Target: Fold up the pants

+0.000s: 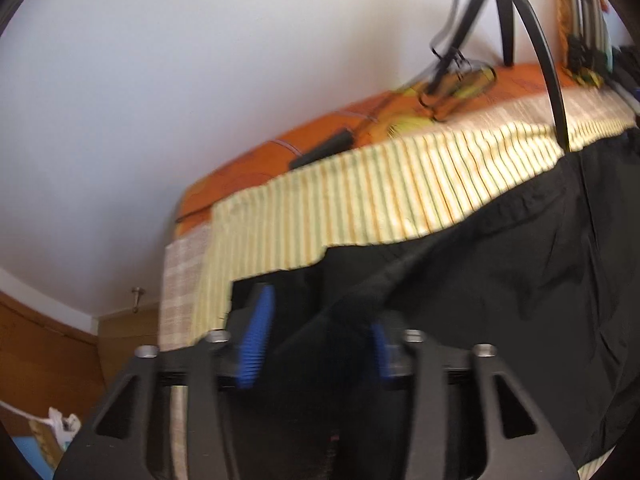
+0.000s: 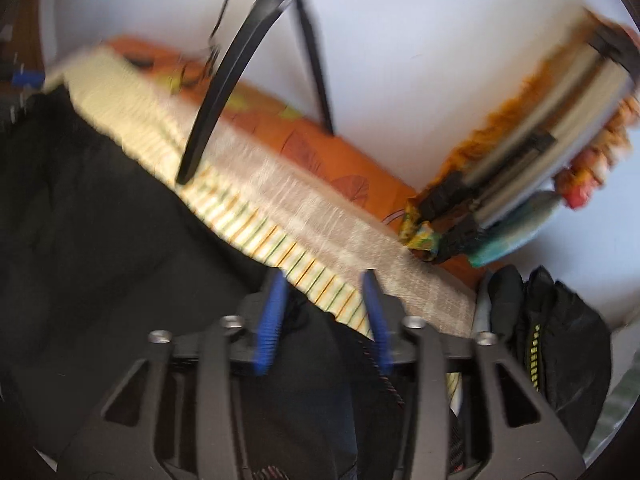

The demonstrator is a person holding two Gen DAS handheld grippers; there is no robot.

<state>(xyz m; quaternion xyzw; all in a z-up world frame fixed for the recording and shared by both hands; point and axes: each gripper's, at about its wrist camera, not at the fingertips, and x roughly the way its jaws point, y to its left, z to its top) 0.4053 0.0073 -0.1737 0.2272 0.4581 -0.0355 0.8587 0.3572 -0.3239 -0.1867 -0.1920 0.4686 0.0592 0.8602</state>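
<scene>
Black pants [image 1: 500, 264] lie spread on a yellow striped sheet [image 1: 360, 184] on a bed. In the left wrist view my left gripper [image 1: 316, 340] has its blue-padded jaws apart, with a raised ridge of the black fabric running between them; the pads do not visibly press it. In the right wrist view the pants [image 2: 100, 208] fill the left and bottom. My right gripper [image 2: 324, 320] is open over the pants' edge, where the cloth meets the striped sheet [image 2: 248, 220]. Both views are motion-blurred.
A black tripod [image 1: 532, 40] stands on the bed, also in the right wrist view [image 2: 224, 92]. An orange leaf-print cover [image 2: 320, 136] runs along the white wall. Stacked cushions [image 2: 540, 160] and another dark garment [image 2: 552, 344] sit at the right. A dark remote-like object [image 1: 324, 148] lies on the orange cover.
</scene>
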